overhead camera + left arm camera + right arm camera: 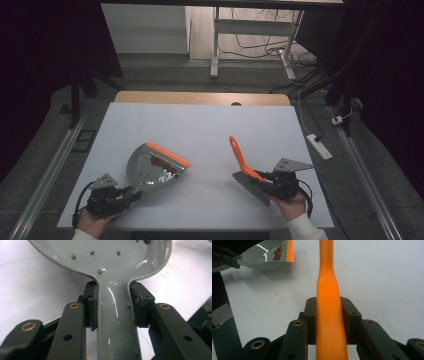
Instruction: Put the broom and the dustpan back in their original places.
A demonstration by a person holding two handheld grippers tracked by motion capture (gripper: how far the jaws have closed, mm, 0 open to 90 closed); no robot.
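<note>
A grey dustpan (150, 170) with an orange front lip lies on the white table (200, 125) at the left, holding red bits and small beans. My left gripper (132, 190) is shut on its grey handle (116, 322), which runs between the jaws; a few tan beans lie in the pan (107, 255). At the right, my right gripper (261, 179) is shut on a hand brush (240, 157) whose orange handle (328, 302) points away from me and whose dark bristles (250, 186) rest near the table. The dustpan (267, 255) also appears at the upper left of the right gripper view.
A wooden strip (200, 97) borders the table's far edge. On the floor at the right lies a white power strip (319, 146) with cables. White desk legs (216, 45) stand behind the table. Bare table surface lies between the dustpan and the brush.
</note>
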